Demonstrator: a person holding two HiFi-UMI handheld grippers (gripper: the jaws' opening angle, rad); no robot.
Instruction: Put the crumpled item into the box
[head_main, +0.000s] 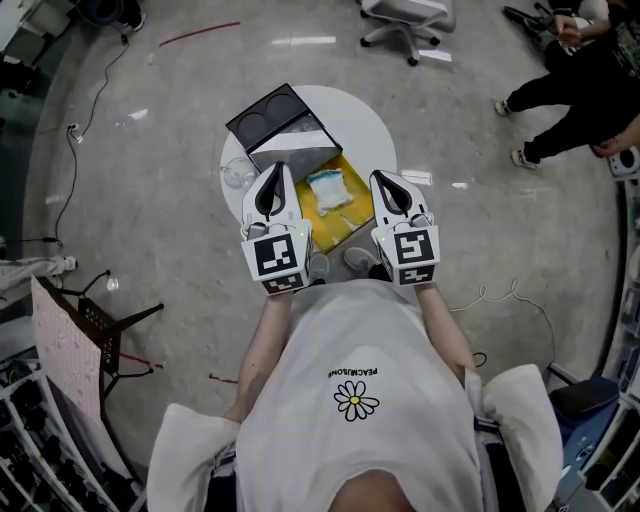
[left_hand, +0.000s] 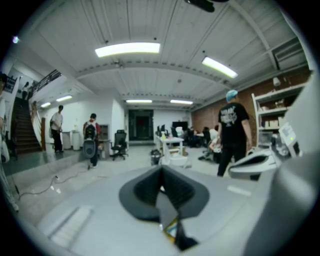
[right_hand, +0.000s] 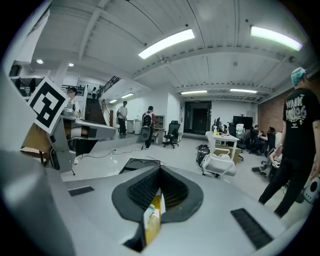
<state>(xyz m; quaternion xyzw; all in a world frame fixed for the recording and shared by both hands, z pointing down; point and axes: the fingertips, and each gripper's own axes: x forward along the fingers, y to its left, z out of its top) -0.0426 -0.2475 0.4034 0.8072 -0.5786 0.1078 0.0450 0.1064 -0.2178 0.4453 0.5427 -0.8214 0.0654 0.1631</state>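
A box with a yellow inside (head_main: 343, 222) and a black lid (head_main: 272, 118) folded back stands open on a round white table (head_main: 372, 128). A crumpled white item (head_main: 328, 188) lies inside the box. My left gripper (head_main: 277, 170) hovers over the box's left side and my right gripper (head_main: 384, 178) over its right side, both pointing away from me. In the left gripper view the jaws (left_hand: 161, 189) meet with nothing between them. The right gripper (right_hand: 160, 189) is shut too; yellow shows only through the slit below the pads.
A clear plastic piece (head_main: 235, 175) lies at the table's left rim. An office chair (head_main: 405, 20) stands beyond the table and people sit at the upper right (head_main: 570, 100). A folding stand (head_main: 100, 320) and floor cables are at my left. A person (left_hand: 232, 130) walks ahead.
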